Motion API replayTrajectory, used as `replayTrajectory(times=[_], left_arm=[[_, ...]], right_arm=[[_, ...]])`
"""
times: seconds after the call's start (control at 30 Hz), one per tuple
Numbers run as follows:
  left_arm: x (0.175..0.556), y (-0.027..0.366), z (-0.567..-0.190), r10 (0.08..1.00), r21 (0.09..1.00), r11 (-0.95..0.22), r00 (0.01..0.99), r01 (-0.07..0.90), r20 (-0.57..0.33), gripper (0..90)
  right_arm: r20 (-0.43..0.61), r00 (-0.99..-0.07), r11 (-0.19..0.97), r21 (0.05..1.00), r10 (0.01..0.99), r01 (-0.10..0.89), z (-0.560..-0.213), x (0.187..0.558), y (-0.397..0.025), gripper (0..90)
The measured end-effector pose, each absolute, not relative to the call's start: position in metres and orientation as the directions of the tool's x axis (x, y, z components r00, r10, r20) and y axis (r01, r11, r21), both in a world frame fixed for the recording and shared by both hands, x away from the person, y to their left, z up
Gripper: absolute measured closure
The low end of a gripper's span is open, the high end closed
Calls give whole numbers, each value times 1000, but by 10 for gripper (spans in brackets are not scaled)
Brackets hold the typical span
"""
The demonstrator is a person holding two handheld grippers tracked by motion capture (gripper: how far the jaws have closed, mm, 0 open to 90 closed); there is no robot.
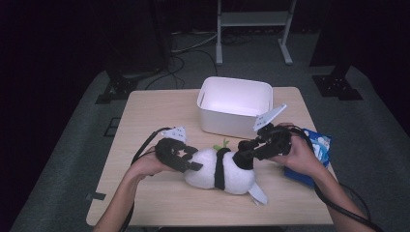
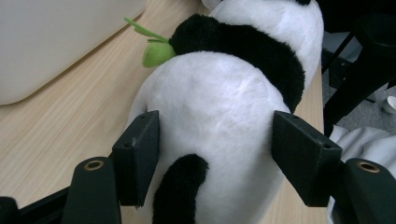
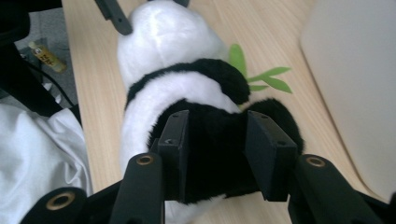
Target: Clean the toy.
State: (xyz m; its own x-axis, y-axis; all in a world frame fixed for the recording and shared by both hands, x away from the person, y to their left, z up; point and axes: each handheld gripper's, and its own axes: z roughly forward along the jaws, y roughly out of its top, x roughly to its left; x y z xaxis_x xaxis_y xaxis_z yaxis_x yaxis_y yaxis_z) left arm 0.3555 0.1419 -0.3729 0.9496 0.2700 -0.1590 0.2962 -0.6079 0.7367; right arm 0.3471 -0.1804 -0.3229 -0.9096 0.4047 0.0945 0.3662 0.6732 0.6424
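Observation:
A black-and-white panda plush (image 1: 220,169) lies on its side near the front of the wooden table (image 1: 145,116), with green felt leaves (image 1: 223,143) by its neck. My left gripper (image 1: 191,159) is at the panda's white rear end (image 2: 219,107). Its jaws stand wide apart, one on each side of the body, and both touch the fur. My right gripper (image 1: 244,155) comes in from the other end. In the right gripper view, its jaws press into the black fur of the panda (image 3: 210,135), so the right gripper (image 3: 217,149) is shut on it.
A white plastic bin (image 1: 235,82) stands just behind the panda at the table's middle back; its wall (image 2: 56,42) is close to both grippers. A blue packet (image 1: 319,145) lies at the right edge under the right hand. Bare wood lies to the left.

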Motion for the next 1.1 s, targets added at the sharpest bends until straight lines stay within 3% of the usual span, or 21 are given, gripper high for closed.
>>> replayTrajectory(times=[0.5, 0.73, 0.8, 0.87, 0.93, 1.1], left_arm=[[347, 143, -374, 247, 729, -631, 960, 263, -132, 319], [345, 131, -380, 259, 696, -667, 959, 265, -116, 116], [345, 126, -385, 270, 680, -686, 958, 260, -95, 97], [345, 125, -386, 270, 685, -684, 959, 252, -83, 120], [344, 125, -385, 286, 687, -682, 956, 252, -67, 203], [342, 122, -383, 318, 688, -683, 948, 245, -22, 326]], right_arm=[[117, -891, 665, 624, 440, 410, -330, 358, -191, 562], [149, -891, 672, 606, 429, 425, -335, 361, -183, 555], [169, -893, 675, 600, 418, 430, -337, 362, -180, 561], [175, -892, 678, 594, 416, 433, -339, 362, -178, 577], [183, -894, 682, 590, 409, 433, -342, 362, -176, 615], [165, -899, 677, 606, 406, 418, -341, 363, -175, 777]])
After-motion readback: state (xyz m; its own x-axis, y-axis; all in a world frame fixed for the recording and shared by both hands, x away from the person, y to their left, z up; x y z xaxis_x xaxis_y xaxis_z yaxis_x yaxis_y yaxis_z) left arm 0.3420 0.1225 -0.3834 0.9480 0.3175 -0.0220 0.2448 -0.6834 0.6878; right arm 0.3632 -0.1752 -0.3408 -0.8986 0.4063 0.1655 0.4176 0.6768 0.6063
